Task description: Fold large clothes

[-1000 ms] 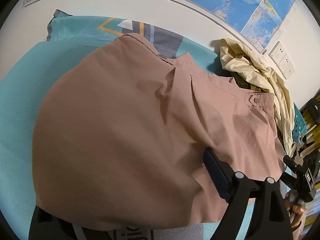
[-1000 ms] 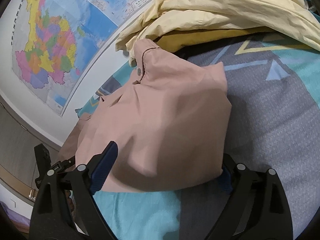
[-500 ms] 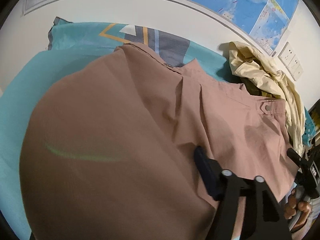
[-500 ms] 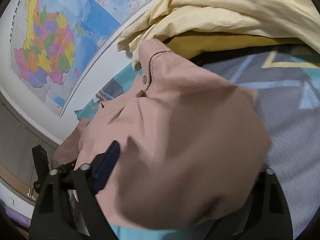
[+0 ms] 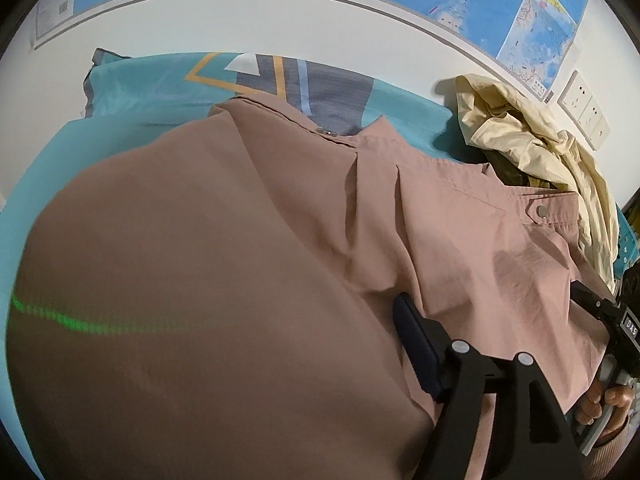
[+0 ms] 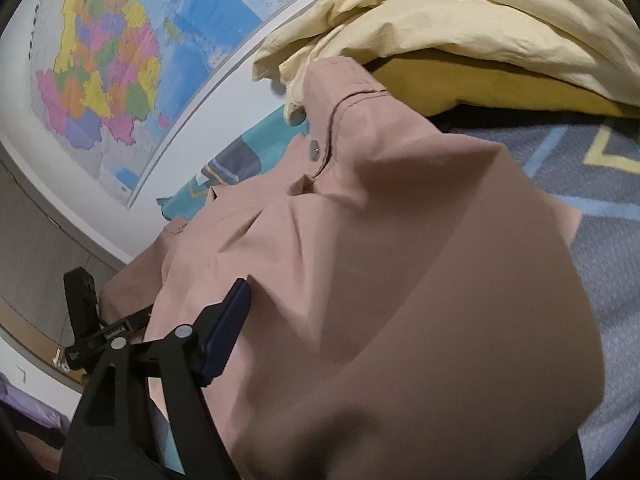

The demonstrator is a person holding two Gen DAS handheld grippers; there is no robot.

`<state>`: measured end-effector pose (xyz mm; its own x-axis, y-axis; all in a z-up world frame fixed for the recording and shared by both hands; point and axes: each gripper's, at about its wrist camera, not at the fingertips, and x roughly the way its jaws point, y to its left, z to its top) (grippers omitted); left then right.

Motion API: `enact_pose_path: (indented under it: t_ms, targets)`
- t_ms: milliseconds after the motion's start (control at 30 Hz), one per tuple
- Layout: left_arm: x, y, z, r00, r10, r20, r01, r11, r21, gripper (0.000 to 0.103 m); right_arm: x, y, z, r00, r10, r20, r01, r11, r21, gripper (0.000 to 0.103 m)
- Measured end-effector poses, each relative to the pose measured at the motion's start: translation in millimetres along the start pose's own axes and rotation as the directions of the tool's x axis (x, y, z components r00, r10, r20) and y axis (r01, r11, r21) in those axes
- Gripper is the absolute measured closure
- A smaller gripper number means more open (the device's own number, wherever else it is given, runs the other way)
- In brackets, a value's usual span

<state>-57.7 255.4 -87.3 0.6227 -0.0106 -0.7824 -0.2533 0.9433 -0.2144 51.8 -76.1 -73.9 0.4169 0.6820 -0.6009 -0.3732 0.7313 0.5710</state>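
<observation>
Pink garment (image 5: 248,240) bulges inside left tool (image 5: 260,340), jaws opening; right tool (image 6: 380,320) grip unclear; bedspread (image 6: 600,240) bare rightward

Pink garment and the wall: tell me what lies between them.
In the left wrist view, only the teal patterned bedspread shows between the pink garment and the white wall.

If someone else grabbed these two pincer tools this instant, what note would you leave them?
Left gripper: jaws wide and opening; pink garment draped over them, hiding one finger; no pinch visible.
Right gripper: jaws wide, the same garment bulging over them, one finger hidden; no pinch visible.
Things: garment spread on the bed, waistband toward the wall; crumpled yellow pile beside it.
Done: garment laid out, its near edge raised into a loose roll.
Left: probably carry that edge over to finish the fold, flatten it, then take the yellow pile.
</observation>
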Motion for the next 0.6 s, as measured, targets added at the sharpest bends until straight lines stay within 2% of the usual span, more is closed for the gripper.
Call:
enact_pose_path:
  t_ms: [33,67,100,167,200,233,267,333,433,600]
  targets:
    - [0,-1,0,1.000,0.006,0.001,-0.006,1.000,0.005,0.033,1,1,0,1.000,-0.003,-0.002,0.003,1.000,-0.009,0.029]
    - [0,-1,1,1.000,0.012,0.002,-0.012,1.000,0.009,0.037,3,2,1,1.000,-0.009,-0.008,0.009,1.000,-0.020,0.035]
    - [0,-1,1,1.000,0.017,0.004,-0.017,1.000,0.012,0.040,4,3,1,1.000,-0.013,-0.019,0.013,1.000,-0.027,0.051]
    - [0,-1,2,1.000,0.021,0.007,-0.021,1.000,0.011,0.054,11,0,2,0.998,0.007,-0.066,-0.008,1.000,-0.013,0.078]
    - [-1,1,3,1.000,0.015,0.009,-0.015,1.000,0.002,0.058,12,-2,3,0.997,0.025,-0.078,-0.025,1.000,0.004,0.079]
    - [-2,1,5,1.000,0.021,0.013,-0.021,1.000,0.000,0.070,12,-1,3,0.997,0.029,-0.078,-0.029,1.000,0.005,0.082]
    - [-4,1,7,1.000,0.022,0.014,-0.022,1.000,0.003,0.076,12,1,5,0.996,0.035,-0.081,-0.035,0.999,-0.001,0.084]
    - [-8,2,12,1.000,0.004,0.019,-0.005,1.000,0.002,0.083,9,6,9,0.995,0.062,-0.080,-0.061,0.998,0.012,0.086]
    - [-21,4,26,0.999,-0.014,0.050,0.013,1.000,0.020,0.087,-3,26,22,0.992,0.116,-0.049,-0.117,0.993,-0.005,0.087]
    - [-48,20,67,0.993,-0.041,0.113,0.038,0.999,0.026,0.088,-16,83,56,0.982,0.189,-0.005,-0.189,0.976,-0.108,0.088]
